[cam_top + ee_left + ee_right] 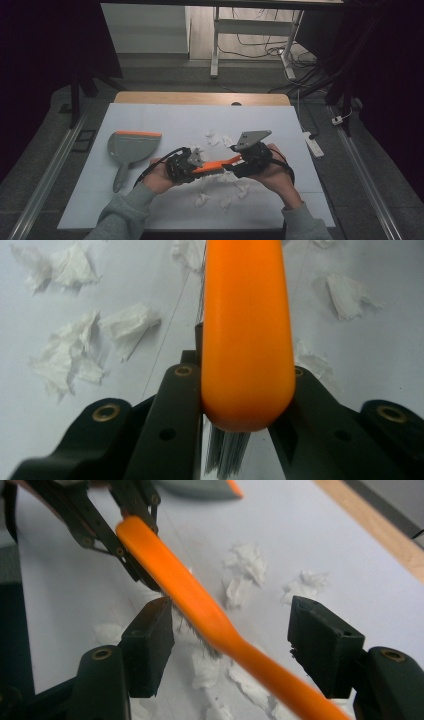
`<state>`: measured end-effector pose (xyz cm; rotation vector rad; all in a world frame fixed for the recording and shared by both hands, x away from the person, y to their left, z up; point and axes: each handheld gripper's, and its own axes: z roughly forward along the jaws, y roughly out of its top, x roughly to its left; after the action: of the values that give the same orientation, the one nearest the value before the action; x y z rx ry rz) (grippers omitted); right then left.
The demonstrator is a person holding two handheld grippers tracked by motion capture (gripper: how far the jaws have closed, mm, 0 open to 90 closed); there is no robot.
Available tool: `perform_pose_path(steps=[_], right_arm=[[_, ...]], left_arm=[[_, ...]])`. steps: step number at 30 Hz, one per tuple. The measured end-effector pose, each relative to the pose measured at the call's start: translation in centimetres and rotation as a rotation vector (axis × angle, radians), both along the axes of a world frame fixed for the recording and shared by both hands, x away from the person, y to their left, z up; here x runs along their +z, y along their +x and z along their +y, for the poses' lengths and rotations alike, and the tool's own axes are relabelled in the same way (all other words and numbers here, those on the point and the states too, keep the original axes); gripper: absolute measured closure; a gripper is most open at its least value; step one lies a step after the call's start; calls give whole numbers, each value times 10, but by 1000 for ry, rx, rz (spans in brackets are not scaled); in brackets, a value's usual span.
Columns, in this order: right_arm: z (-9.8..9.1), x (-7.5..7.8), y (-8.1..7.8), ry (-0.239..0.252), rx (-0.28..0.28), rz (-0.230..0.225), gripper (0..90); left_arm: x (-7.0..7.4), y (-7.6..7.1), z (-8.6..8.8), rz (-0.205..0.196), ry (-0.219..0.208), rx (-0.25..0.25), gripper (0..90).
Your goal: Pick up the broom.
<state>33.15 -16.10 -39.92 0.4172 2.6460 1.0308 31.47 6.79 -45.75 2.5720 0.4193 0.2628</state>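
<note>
On my screens: two forearms in light grey knitted sleeves (117, 215), ribbed at the cuffs. Left gripper (192, 162): black body, black cable (155, 165) looping off it, a small grey plate on top. Right gripper (242, 159): black body, a grey three-cornered plate (253, 136) above. Jaws of both are matt black, flat-sided, with brass-ringed screws (106, 412) at the pivots and blocky pads (150, 640).

We log one orange-backed brush (216, 165), dark bristles down, level above the table, scattered white paper scraps (201, 199) beneath.
</note>
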Motion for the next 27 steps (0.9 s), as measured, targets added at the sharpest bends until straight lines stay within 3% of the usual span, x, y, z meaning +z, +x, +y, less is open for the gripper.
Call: perform_pose_path(steps=[8,12,13,16,20,21,23,25,26,27], right_arm=[[11,-19,5,-148,65,59,431],[11,-22,6,-182,85,77,519],[9,-24,7,-202,108,89,579],[6,-26,7,-223,138,101,609],[5,-27,3,-254,161,83,641],[5,-27,1,-264,171,59,651],[5,-26,0,-263,175,53,659],[3,-23,-2,-242,167,41,674],[3,-22,-1,-234,164,47,677],[3,-21,-1,-221,152,62,679]], left_arm=[[8,-1,-11,-25,31,-58,801],[10,-2,-17,-30,31,-77,801],[11,-2,-19,-30,33,-85,801],[10,-2,-22,-27,32,-106,801],[11,-1,-25,-31,38,-127,800],[11,-1,-24,-28,29,-123,797],[11,0,-21,-25,11,-118,791],[12,0,-17,-67,-22,-96,746],[14,0,-12,-76,-65,-75,718],[14,0,-12,-76,-65,-75,673]])
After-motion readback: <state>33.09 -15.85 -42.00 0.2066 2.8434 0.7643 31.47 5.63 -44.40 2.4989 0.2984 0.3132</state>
